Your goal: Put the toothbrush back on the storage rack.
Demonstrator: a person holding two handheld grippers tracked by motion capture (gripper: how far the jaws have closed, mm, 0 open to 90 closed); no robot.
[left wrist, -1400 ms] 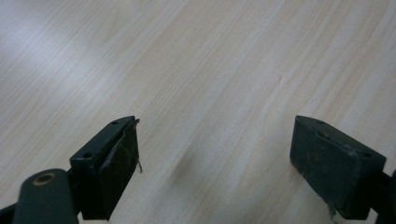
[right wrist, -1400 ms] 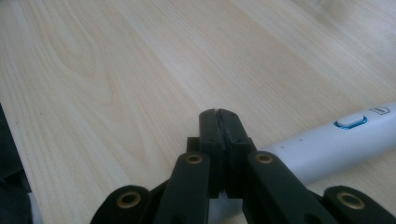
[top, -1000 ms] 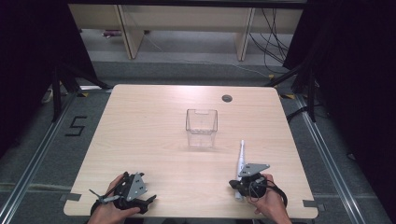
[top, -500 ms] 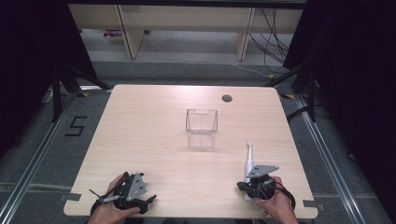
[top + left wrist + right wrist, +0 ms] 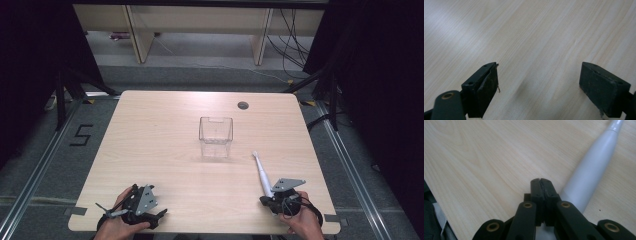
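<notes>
A white electric toothbrush [image 5: 261, 172] lies on the wooden table [image 5: 150, 140] near its right front, head pointing away and slightly left. My right gripper [image 5: 272, 200] sits at the handle end, jaws shut together with nothing between them. In the right gripper view the white handle [image 5: 594, 167] runs just right of the shut gripper [image 5: 540, 181] and passes under it. My left gripper [image 5: 150, 212] rests near the front left edge. In the left gripper view this gripper [image 5: 539, 80] is wide open over bare wood.
A clear plastic box [image 5: 216, 136] stands open-topped at the table's middle. A round cable hole [image 5: 243, 105] sits near the far edge. The table's front edge is close behind both hands. Shelving and cables lie on the floor beyond.
My right gripper has moved right and nearer the front edge. The toothbrush's handle end shifted with it, so the brush now slants left. The left gripper has stayed put.
</notes>
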